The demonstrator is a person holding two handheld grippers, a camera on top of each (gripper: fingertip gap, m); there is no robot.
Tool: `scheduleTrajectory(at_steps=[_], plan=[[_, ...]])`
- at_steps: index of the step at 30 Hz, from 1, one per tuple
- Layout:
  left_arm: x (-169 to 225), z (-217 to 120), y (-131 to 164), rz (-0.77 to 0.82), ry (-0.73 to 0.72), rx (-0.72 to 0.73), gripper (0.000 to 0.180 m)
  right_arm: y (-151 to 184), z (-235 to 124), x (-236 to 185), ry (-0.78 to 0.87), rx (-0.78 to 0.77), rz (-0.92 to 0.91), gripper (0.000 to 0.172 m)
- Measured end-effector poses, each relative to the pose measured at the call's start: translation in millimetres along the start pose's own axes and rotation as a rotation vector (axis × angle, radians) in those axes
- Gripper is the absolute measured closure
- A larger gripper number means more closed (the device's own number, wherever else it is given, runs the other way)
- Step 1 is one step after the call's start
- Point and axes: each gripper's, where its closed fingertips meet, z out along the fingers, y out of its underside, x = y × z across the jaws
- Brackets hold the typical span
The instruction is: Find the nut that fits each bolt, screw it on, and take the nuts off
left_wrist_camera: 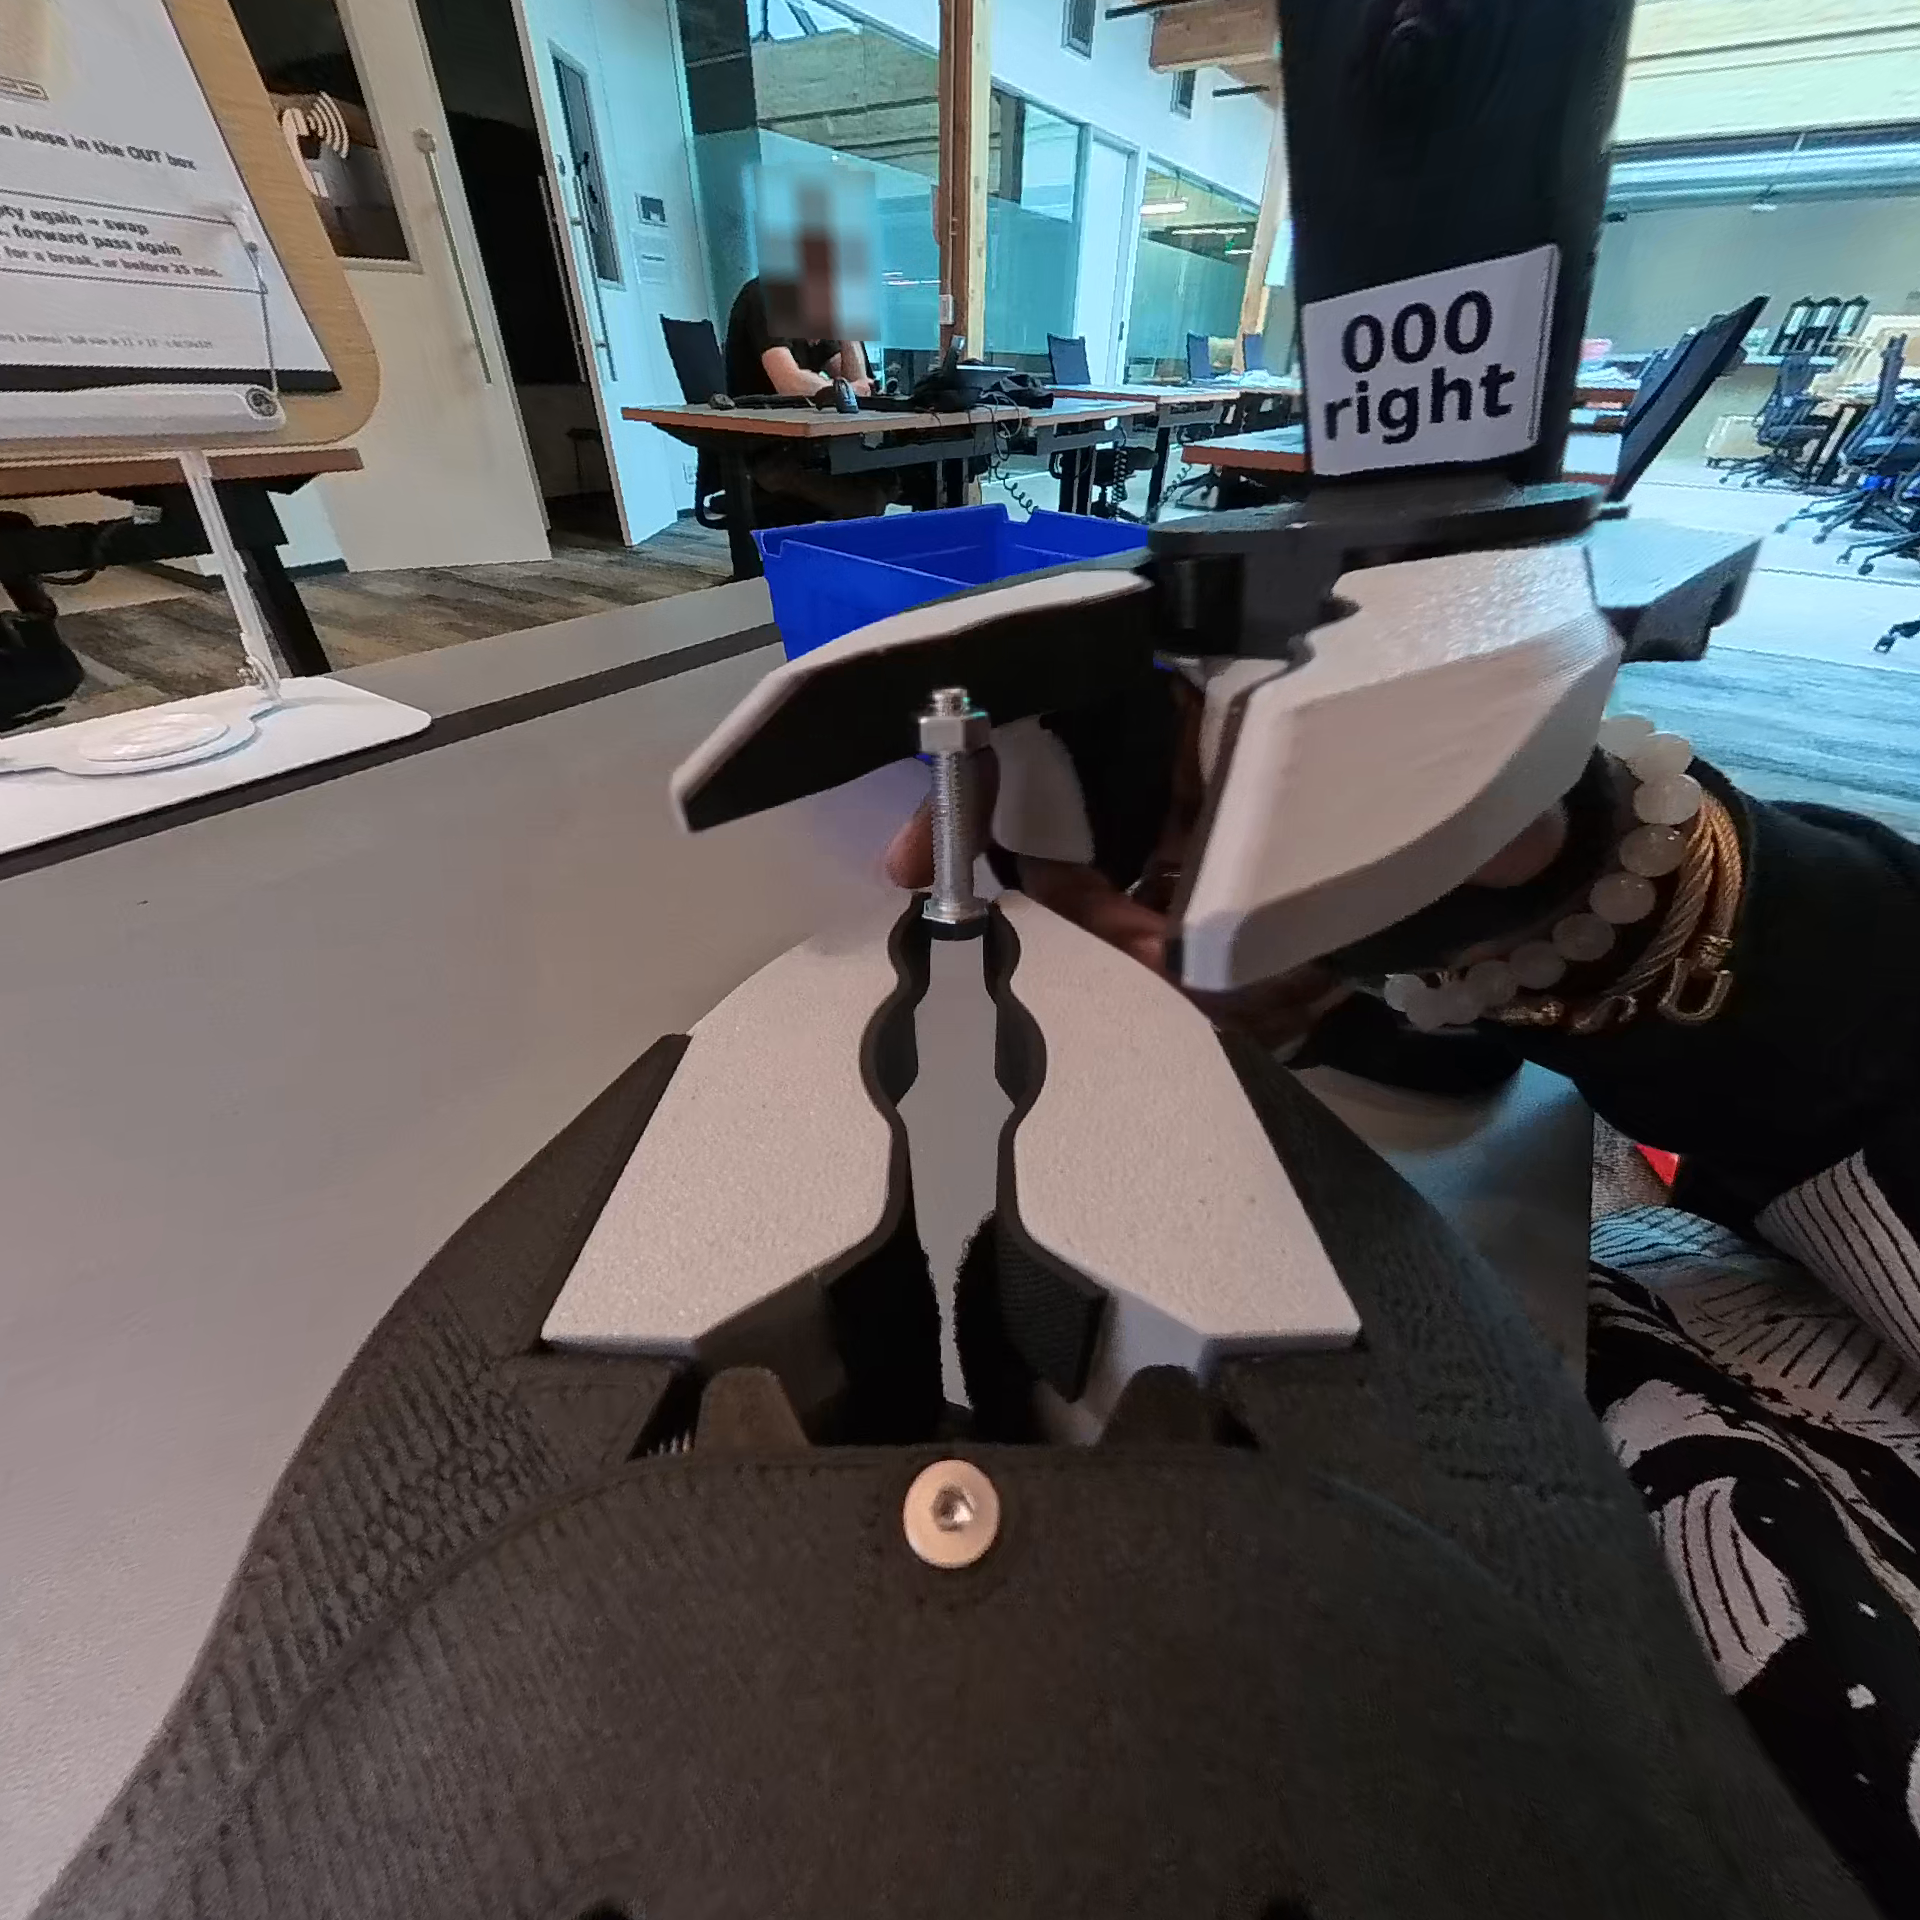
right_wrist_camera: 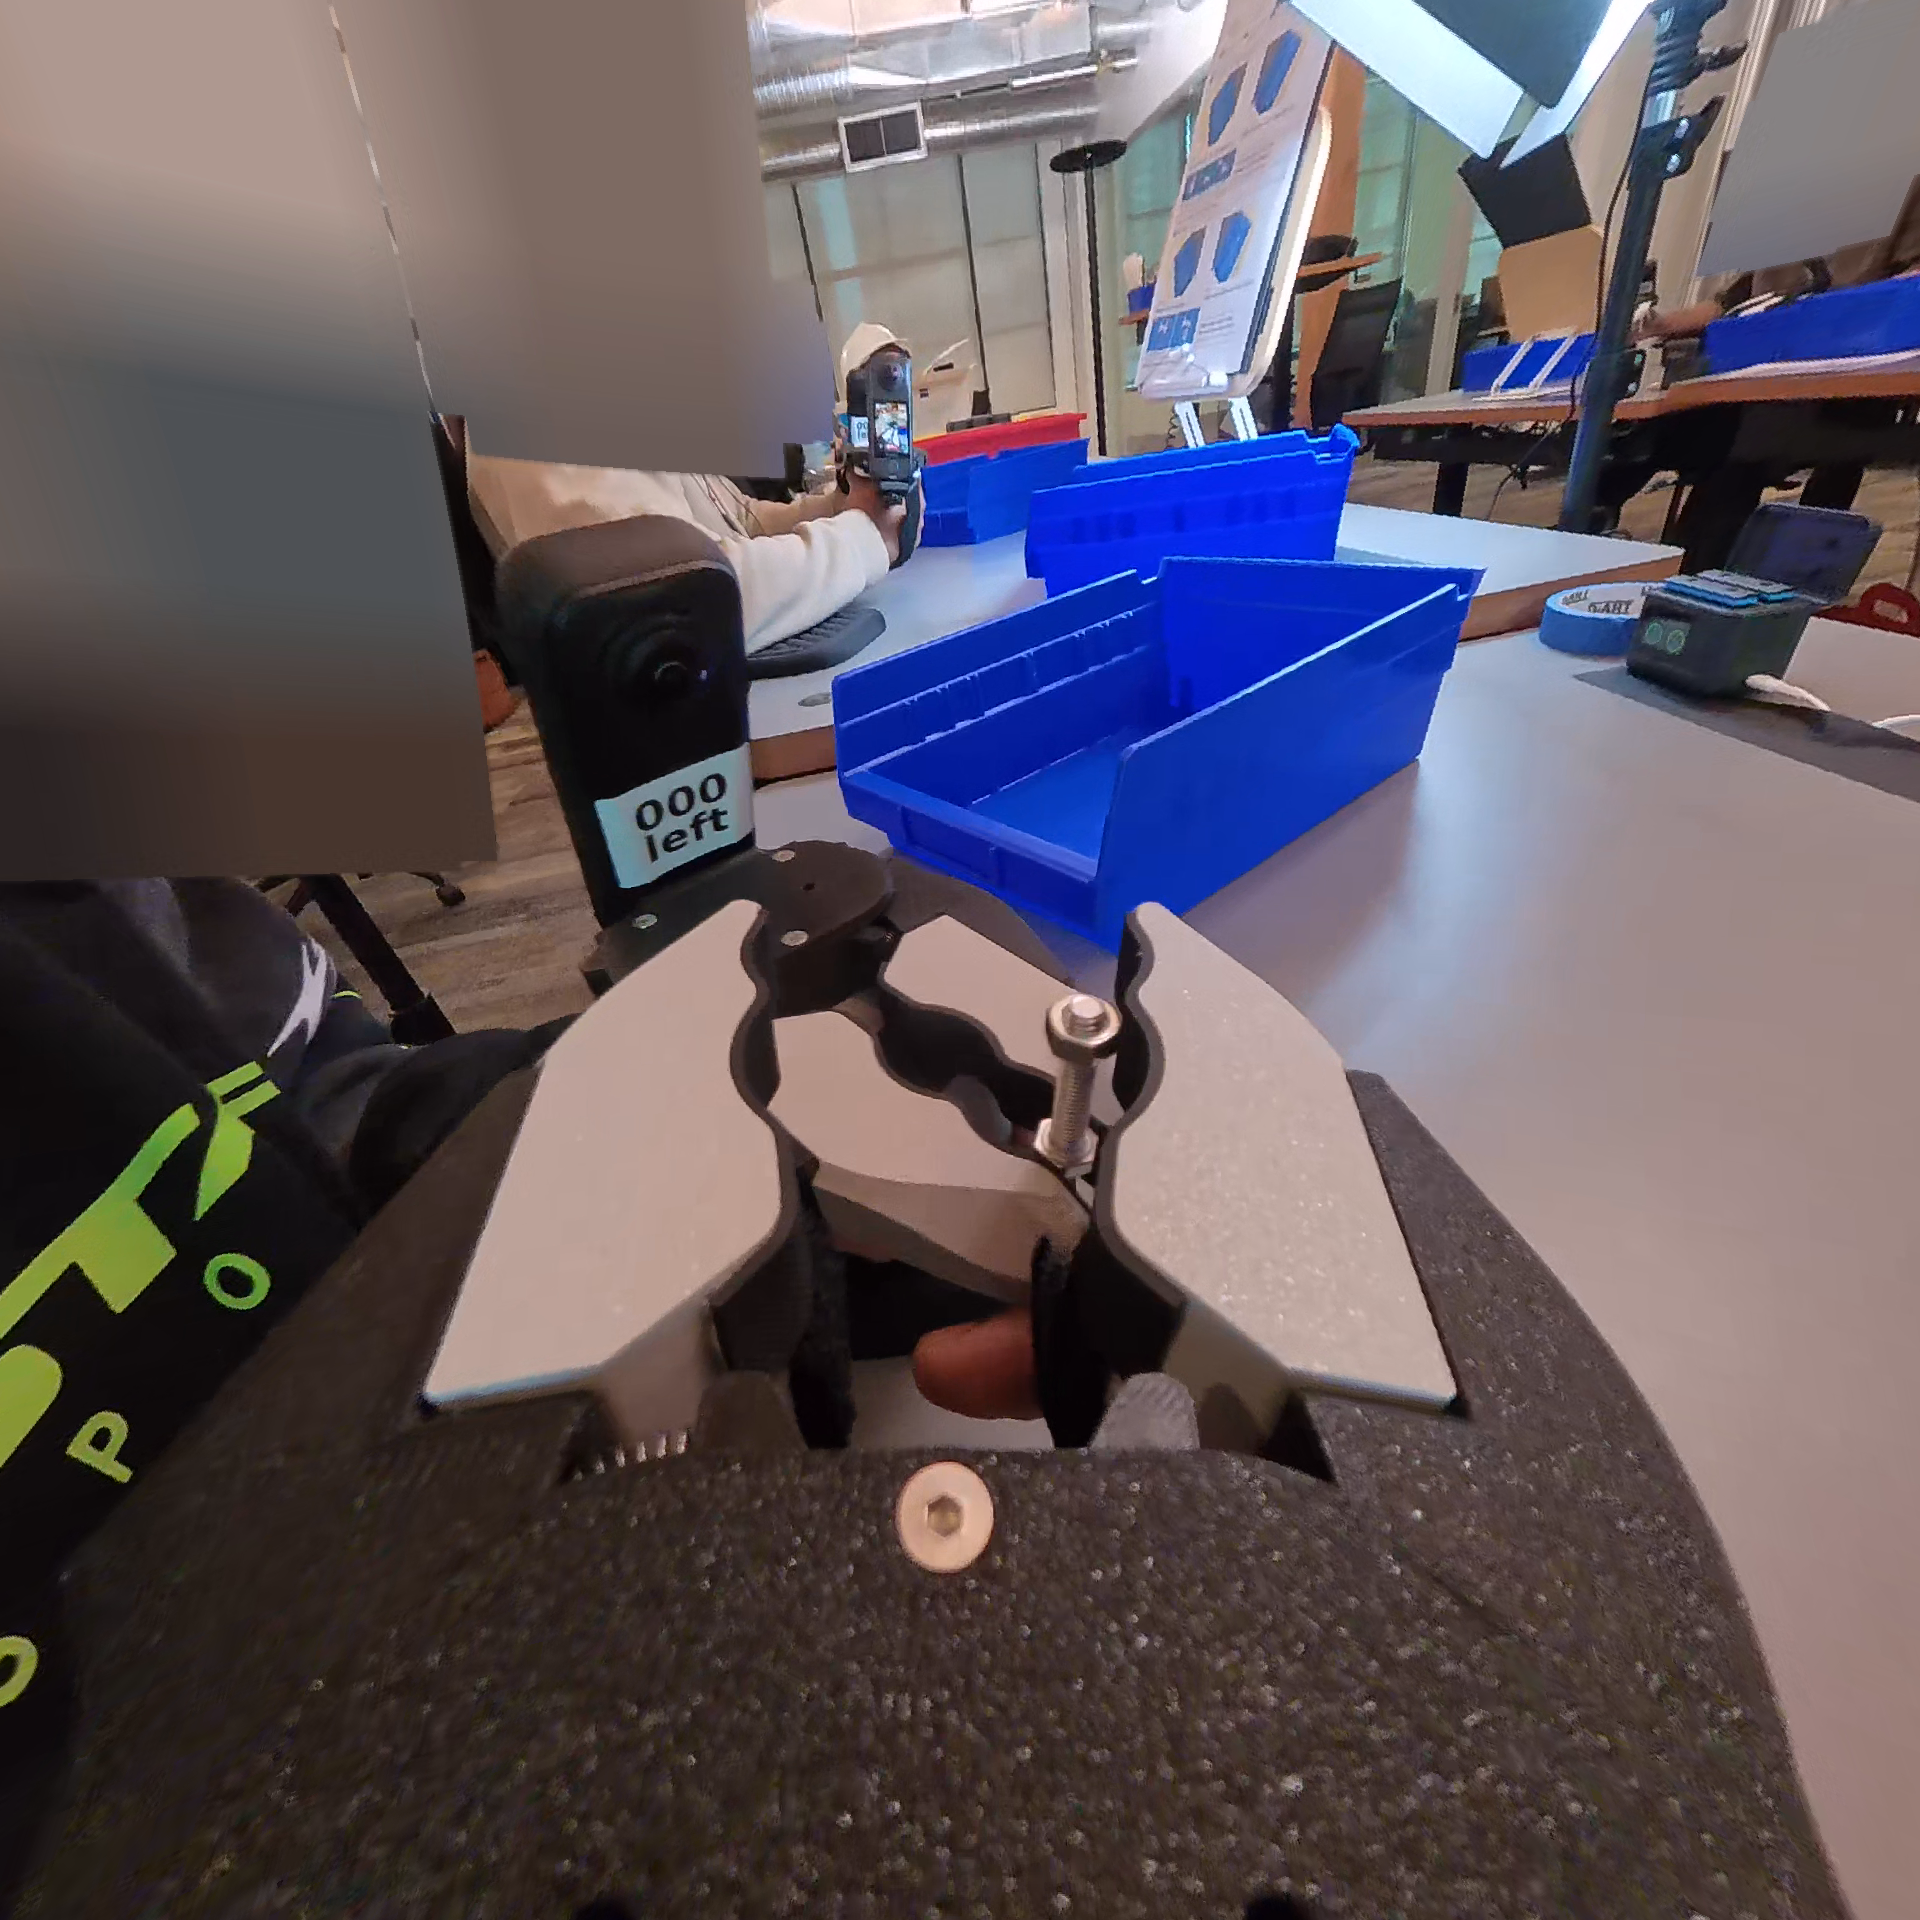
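Note:
In the left wrist view my left gripper [left_wrist_camera: 954,927] is shut on the head of a silver bolt [left_wrist_camera: 951,831], which stands upright above the grey table [left_wrist_camera: 416,935]. A silver nut [left_wrist_camera: 954,729] sits near the bolt's top, with a bit of thread showing above it. My right gripper [right_wrist_camera: 945,956] is open wide around the bolt's upper end. The nut [right_wrist_camera: 1084,1023] lies close beside its right finger [right_wrist_camera: 1226,1091], while the left finger [right_wrist_camera: 644,1122] stands far off. The bolt [right_wrist_camera: 1070,1101] rises from the left gripper's fingers [right_wrist_camera: 935,1174] below.
An open blue bin [right_wrist_camera: 1195,748] stands on the table just beyond the grippers, also in the left wrist view [left_wrist_camera: 883,566]. More blue bins [right_wrist_camera: 1195,509], a blue tape roll [right_wrist_camera: 1590,618] and a dark case [right_wrist_camera: 1725,623] lie farther right. A sign stand [left_wrist_camera: 156,312] stands at the left. There is about 7 centimeters between the tips of the two grippers.

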Motion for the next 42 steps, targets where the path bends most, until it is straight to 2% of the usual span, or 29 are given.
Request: scheduleTrajectory(at_steps=[9, 13, 16, 21, 27, 39, 42], plan=[[-3.5, -1.2, -1.5, -0.022, -0.012, 0.012, 0.171, 0.9, -22.6, -3.0, 0.061, 0.025, -0.005, 0.109], [-4.3, -1.4, -1.7, -0.029, -0.014, 0.015, 0.171, 0.6, -37.9, -9.6, 0.056, 0.056, -0.003, 0.123], [-3.5, -1.0, -1.4, -0.025, -0.01, 0.012, 0.171, -3.0, -43.8, -2.4, 0.093, 0.085, -0.003, 0.124], [-2.1, -0.6, -0.8, -0.018, -0.004, 0.007, 0.171, -4.9, -24.8, 6.1, 0.074, 0.075, 0.016, 0.105], [-1.5, 0.4, 0.5, -0.008, -0.006, -0.003, 0.171, 1.0, 2.5, 2.9, 0.013, -0.002, 0.003, 0.102], [-5.6, -0.7, -0.9, -0.043, -0.013, 0.011, 0.171, 1.4, -24.8, -0.3, 0.077, 0.017, -0.016, 0.111], [-6.1, -0.8, -1.1, -0.049, -0.012, 0.013, 0.171, 0.8, -36.8, -3.8, 0.079, 0.04, -0.015, 0.124]])
